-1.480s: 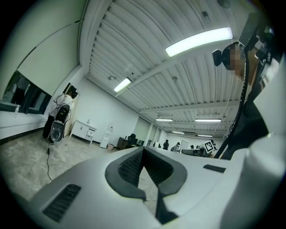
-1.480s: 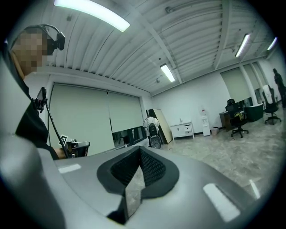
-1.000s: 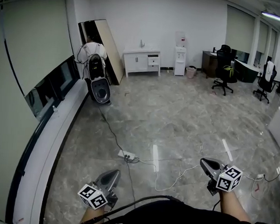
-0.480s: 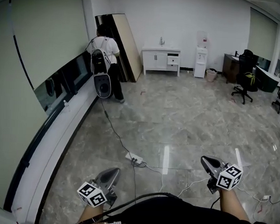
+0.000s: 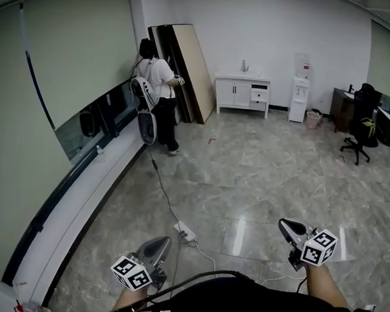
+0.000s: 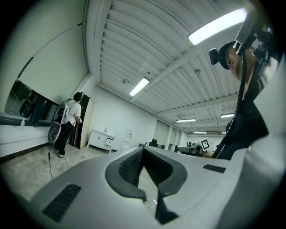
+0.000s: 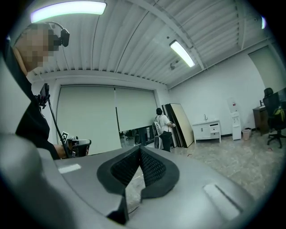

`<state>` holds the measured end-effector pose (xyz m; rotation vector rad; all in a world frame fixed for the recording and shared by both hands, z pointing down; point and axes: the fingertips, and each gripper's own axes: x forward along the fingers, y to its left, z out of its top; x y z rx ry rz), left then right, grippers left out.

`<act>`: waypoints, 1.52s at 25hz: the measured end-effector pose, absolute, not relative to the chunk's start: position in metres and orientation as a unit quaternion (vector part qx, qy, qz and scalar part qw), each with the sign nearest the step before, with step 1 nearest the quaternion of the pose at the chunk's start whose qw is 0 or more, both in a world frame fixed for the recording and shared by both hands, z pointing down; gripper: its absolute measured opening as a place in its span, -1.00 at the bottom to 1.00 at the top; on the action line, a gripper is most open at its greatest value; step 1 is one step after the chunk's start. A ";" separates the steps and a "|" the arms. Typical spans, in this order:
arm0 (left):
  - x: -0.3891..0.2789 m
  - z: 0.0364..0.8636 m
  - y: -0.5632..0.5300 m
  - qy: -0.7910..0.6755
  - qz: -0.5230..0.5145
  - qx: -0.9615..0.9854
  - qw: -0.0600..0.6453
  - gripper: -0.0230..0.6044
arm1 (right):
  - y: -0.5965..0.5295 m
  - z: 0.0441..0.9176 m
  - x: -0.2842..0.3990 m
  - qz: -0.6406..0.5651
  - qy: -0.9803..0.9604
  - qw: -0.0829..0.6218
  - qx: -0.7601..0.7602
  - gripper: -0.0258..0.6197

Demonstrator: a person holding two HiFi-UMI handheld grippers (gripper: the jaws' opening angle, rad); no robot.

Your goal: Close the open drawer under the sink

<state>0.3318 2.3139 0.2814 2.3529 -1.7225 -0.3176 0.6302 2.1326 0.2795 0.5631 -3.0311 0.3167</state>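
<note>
across the grey marble floor (image 5: 259, 182), the small drawer (image 5: 259, 94) of the white sink cabinet (image 5: 233, 95) juts open — left gripper (image 5: 165, 240), right gripper (image 5: 284, 223) closed, empty.

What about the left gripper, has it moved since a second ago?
Yes. The left gripper has come forward, closer to the white power strip on the floor, toward the sink cabinet.

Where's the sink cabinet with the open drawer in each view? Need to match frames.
Head view: sink cabinet at the far wall, top centre, right of the leaning boards.
Left gripper view: sink cabinet, small, left of centre, against the far wall.
Right gripper view: sink cabinet, right of centre, against the far wall.
Shared landmark: the person in a white top stands left of it in all three views.
</note>
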 end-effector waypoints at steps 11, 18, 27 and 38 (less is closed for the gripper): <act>0.254 0.304 2.185 -0.557 -0.113 0.814 0.124 -0.94 | 2.025 0.293 0.563 0.099 -0.971 0.034 0.214 -0.92; 0.161 0.297 2.091 -0.504 -0.104 0.849 0.121 -0.93 | 1.952 0.279 0.493 0.104 -0.954 0.017 0.281 -0.92; 0.083 0.310 1.995 -0.480 -0.102 0.861 0.134 -0.94 | 1.878 0.294 0.419 0.115 -0.946 0.022 0.302 -0.92; 0.060 0.311 1.869 -0.519 -0.085 0.840 0.137 -0.94 | 1.718 0.301 0.389 0.120 -0.956 0.015 0.269 -0.92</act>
